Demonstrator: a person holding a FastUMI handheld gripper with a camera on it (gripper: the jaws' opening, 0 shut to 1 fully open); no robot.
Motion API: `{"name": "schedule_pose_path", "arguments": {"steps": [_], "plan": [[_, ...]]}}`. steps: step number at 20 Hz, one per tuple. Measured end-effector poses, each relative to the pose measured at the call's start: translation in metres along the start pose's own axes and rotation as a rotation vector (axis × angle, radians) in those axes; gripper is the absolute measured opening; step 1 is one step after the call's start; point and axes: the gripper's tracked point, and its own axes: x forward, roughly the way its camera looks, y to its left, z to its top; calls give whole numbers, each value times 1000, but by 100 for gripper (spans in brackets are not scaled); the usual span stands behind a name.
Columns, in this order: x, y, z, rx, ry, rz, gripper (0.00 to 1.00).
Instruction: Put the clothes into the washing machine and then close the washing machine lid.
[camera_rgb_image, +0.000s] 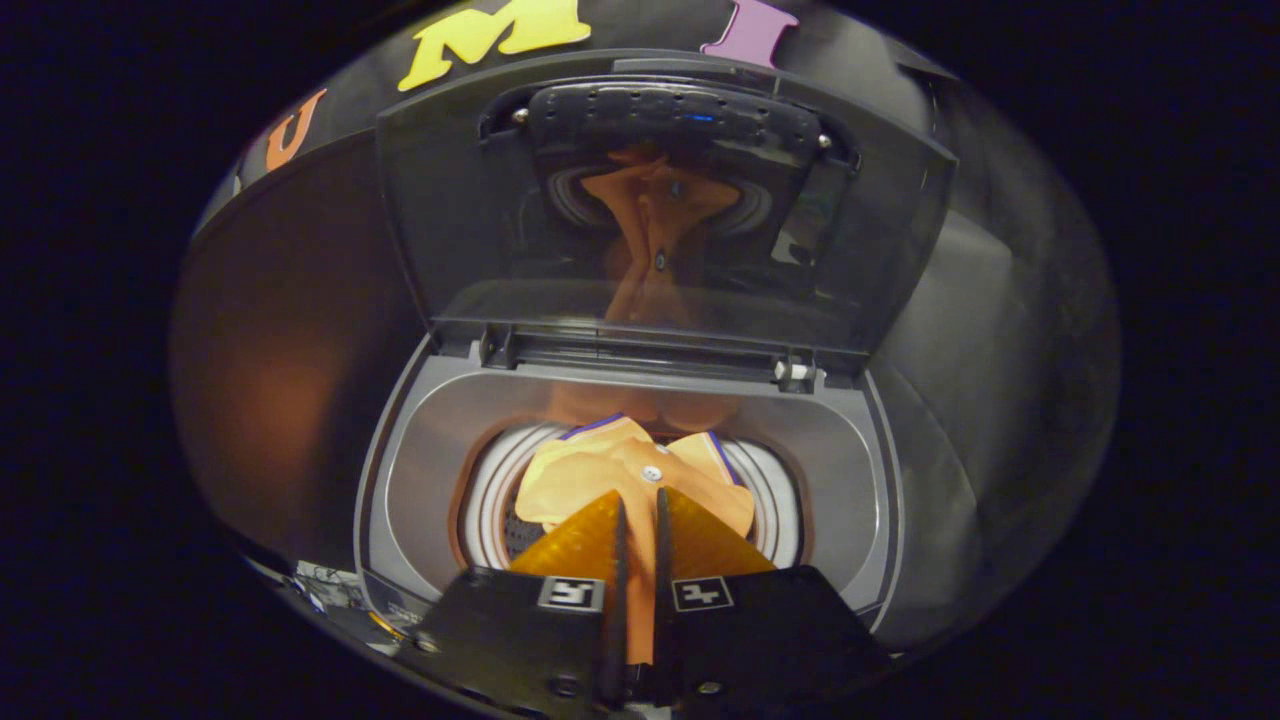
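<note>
An orange garment with purple trim and a small white button hangs in the round drum opening of the top-loading washing machine. My gripper is above that opening, shut on a fold of the orange cloth, which runs down the narrow gap between both fingers. The machine's dark see-through lid stands raised upright behind the drum and mirrors the orange garment. The white ribbed drum wall shows on either side of the cloth.
The lid's hinge bar runs along the back of the grey top panel. Black booth cloth surrounds the machine on both sides. Some small items lie by the machine's near left corner.
</note>
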Motion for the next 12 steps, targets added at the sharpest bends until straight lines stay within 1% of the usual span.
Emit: {"name": "schedule_pose_path", "arguments": {"steps": [1,2,3,6,12], "plan": [[2,4,-7,-16,12,25,54],[-7,7,0,-35,2,29,79],[-7,8,7,-56,-22,22,100],[-29,12,23,-87,-81,36,100],[-81,7,59,-61,-170,87,100]]}}
